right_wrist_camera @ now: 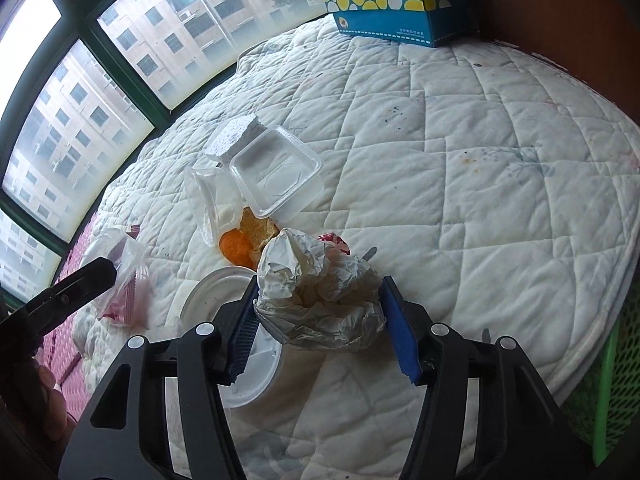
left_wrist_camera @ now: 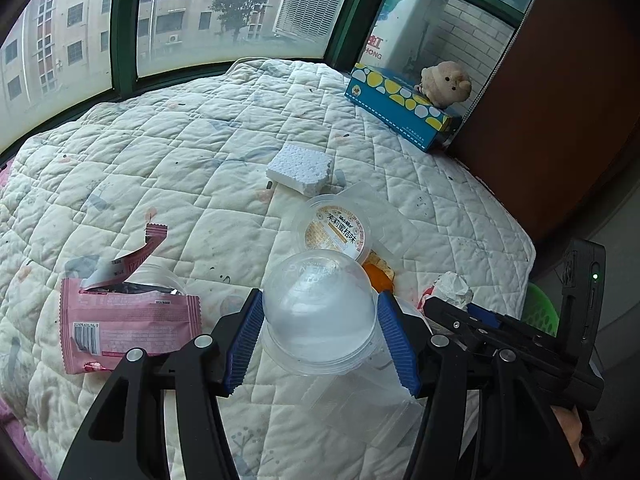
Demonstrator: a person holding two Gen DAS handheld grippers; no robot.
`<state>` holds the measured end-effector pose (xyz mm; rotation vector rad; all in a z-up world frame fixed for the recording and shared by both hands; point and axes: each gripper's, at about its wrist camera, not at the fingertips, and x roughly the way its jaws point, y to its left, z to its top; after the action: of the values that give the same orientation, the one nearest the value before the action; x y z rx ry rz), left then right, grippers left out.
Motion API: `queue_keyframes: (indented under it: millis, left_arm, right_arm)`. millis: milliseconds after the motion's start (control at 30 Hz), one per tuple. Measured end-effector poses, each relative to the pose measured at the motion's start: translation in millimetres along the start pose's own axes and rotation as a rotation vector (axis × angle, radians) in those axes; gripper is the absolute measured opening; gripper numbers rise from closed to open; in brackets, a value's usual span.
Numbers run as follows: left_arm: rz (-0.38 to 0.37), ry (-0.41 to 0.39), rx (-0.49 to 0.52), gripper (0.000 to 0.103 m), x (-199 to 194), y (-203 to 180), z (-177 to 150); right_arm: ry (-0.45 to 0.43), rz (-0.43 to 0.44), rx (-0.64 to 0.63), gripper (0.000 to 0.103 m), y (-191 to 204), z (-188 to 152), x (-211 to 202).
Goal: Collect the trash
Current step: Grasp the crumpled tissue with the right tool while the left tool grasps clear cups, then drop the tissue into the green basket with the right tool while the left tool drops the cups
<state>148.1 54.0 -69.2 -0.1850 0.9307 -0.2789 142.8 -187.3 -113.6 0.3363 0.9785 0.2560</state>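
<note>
Trash litters the bed (right_wrist_camera: 500, 160): my left gripper (left_wrist_camera: 320, 320) has its jaws holding a clear cup (left_wrist_camera: 320, 308), my right gripper (right_wrist_camera: 320, 312) clamps crumpled paper (right_wrist_camera: 320, 300). I'd squeeze lightly and carry both to the green basket (right_wrist_camera: 616, 380) beside the bed.

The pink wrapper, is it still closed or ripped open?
Ripped open. The pink wrapper has its top edge torn, a loose strip curls up from it, and the silvery inside shows at the tear.
</note>
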Motion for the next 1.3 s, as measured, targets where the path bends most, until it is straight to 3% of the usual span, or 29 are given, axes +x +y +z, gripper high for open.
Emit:
queue_keyframes:
  millis: [200, 533, 1300]
  left_arm:
    - [-0.017, -0.003, 0.039, 0.056, -3.4, -20.6, -3.6]
    - [-0.063, -0.003, 0.112, 0.056, -6.0, -71.6, -13.1]
    - [-0.188, 0.070, 0.285, 0.056, 25.3, -208.6, -32.6]
  right_arm:
    - [-0.042, 0.002, -0.005, 0.058, -6.7, -5.8, -26.6]
    - [-0.102, -0.065, -0.014, 0.058, -31.0, -22.8, -71.2]
    - [-0.157, -0.235, 0.140, 0.058, -155.4, -59.9, -147.4]
